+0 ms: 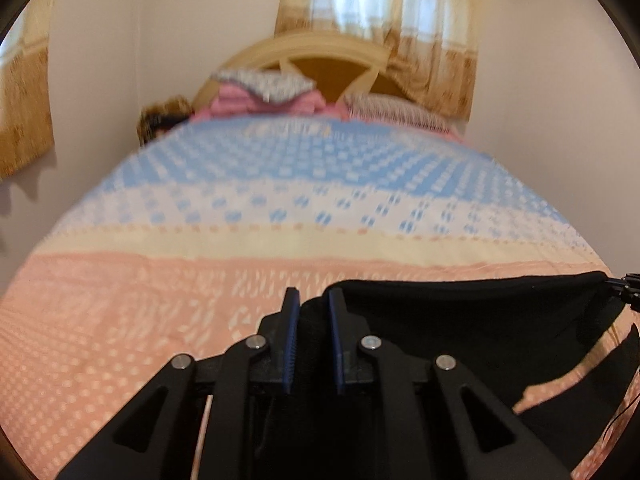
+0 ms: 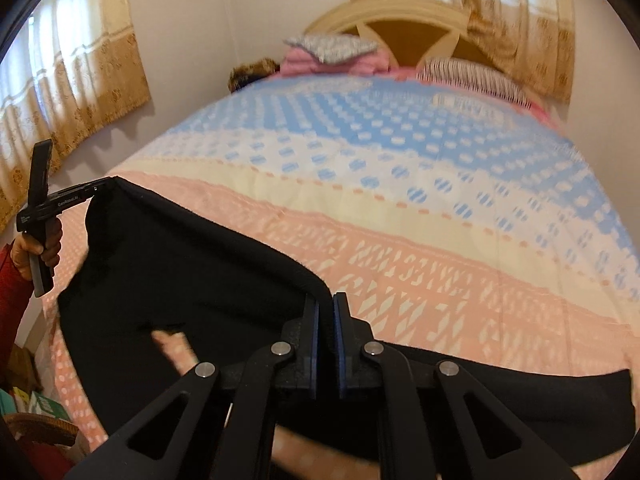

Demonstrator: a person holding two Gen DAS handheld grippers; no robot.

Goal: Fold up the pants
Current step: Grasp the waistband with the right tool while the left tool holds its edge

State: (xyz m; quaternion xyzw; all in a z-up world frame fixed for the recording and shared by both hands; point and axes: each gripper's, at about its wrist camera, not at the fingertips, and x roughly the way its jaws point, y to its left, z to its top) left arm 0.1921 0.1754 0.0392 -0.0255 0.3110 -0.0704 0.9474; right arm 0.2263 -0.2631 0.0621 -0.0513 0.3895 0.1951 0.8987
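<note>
Left wrist view: your left gripper (image 1: 314, 300) sits at 6 o'clock with its jaws drawn narrow on a bunched fold of the black pants (image 1: 460, 320). The cloth fills the gap between the blue pads (image 1: 291, 344). From there the pants stretch toward 3 o'clock in a taut top edge, ending at the tip of your right gripper (image 1: 624, 286) at the frame's edge, and the rest sags below that edge over the bedspread (image 1: 200, 280). The bedspread runs pink, cream and then blue toward 12 o'clock, where the pillows (image 1: 272, 88) and the headboard (image 1: 320, 50) stand under a curtain (image 1: 380, 20). The far part is blurred.

Right wrist view: your right gripper (image 2: 326, 300) is at 6 o'clock, jaws nearly together, pinching the pants' (image 2: 180, 264) top edge. That edge climbs toward 9 o'clock to your left gripper (image 2: 102, 186), which nips the other corner, and your left hand (image 2: 42, 246) in a red sleeve (image 2: 12, 292) grasps its handle. The pants hang between the two grippers, and their lower part lies on the bedspread (image 2: 400, 240) toward 4 o'clock. Pillows (image 2: 332, 50) lie at 12 o'clock.
</note>
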